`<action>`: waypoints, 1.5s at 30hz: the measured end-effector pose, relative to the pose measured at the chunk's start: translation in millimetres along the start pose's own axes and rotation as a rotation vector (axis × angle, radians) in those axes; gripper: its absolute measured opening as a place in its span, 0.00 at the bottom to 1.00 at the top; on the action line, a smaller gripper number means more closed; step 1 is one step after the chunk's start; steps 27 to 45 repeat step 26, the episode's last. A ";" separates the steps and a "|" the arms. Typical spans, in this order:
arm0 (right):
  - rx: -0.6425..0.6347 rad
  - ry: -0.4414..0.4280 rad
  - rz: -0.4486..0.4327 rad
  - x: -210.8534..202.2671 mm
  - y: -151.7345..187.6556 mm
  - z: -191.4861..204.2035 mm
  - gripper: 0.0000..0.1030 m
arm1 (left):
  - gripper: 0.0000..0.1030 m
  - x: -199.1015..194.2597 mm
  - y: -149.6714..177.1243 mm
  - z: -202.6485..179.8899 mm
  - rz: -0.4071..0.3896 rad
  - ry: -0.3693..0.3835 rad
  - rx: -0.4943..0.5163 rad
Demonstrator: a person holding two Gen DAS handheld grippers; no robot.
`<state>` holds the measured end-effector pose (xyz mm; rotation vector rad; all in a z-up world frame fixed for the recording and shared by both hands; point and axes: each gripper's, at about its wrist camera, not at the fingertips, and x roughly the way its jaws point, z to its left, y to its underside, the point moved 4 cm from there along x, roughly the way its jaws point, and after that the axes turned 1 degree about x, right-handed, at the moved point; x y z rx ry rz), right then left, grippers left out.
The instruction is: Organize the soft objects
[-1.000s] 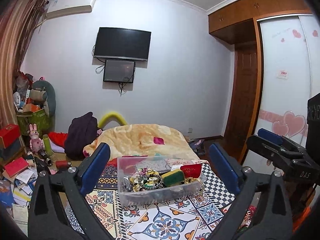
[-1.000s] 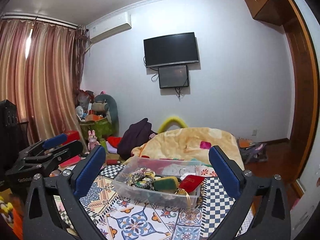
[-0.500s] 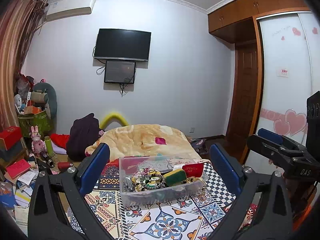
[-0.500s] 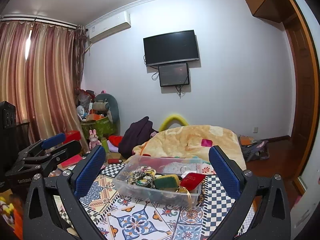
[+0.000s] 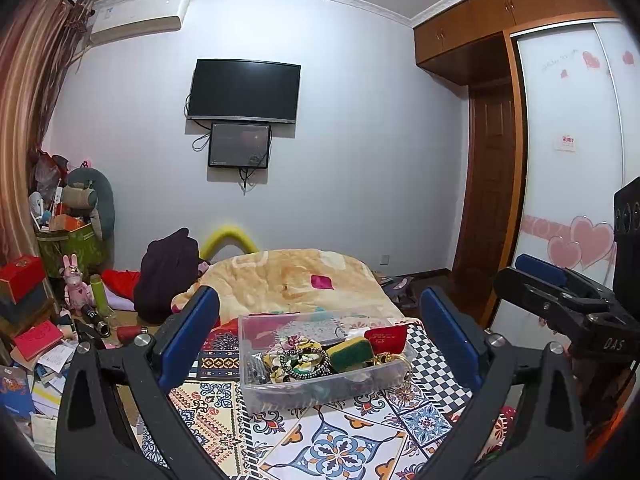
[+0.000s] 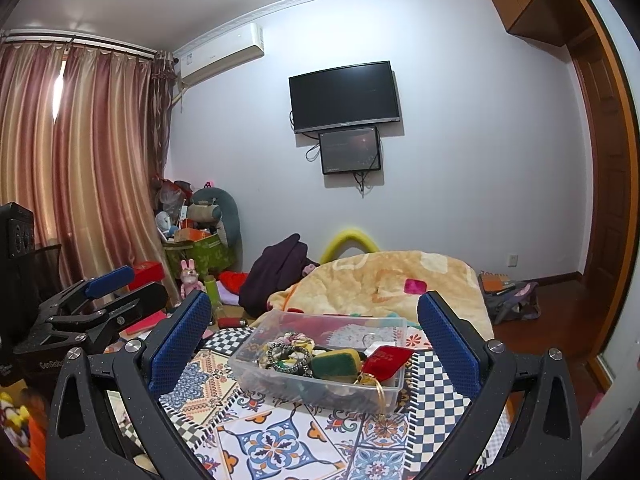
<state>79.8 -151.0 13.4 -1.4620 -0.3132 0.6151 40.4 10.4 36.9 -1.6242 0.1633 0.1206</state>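
A clear plastic bin (image 5: pixel 256 380) (image 6: pixel 260 376) sits on a patterned cloth ahead of both grippers. It holds a green and yellow sponge (image 5: pixel 352 353) (image 6: pixel 335 363), a red pouch (image 5: pixel 385 338) (image 6: pixel 387 358), floral scrunchies (image 5: pixel 294 348) (image 6: pixel 294 340) and bead bracelets (image 5: pixel 304 364). My left gripper (image 5: pixel 320 336) is open and empty, raised short of the bin. My right gripper (image 6: pixel 314 340) is open and empty too, likewise short of it. Each gripper shows at the edge of the other's view.
The patterned tile cloth (image 5: pixel 332 444) covers the surface under the bin. A yellow blanket (image 5: pixel 288 280) lies heaped behind it. Clutter of boxes, toys and papers (image 5: pixel 44 320) fills the left side. A wardrobe (image 5: pixel 572 160) and door stand at right.
Both views have drifted slightly; the bin sits a touch lower and nearer. Both grippers stay open and empty.
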 end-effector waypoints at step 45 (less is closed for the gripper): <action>-0.013 -0.008 0.019 4.0 3.8 1.4 1.00 | 1.00 -0.3 3.5 -4.5 0.007 0.025 0.020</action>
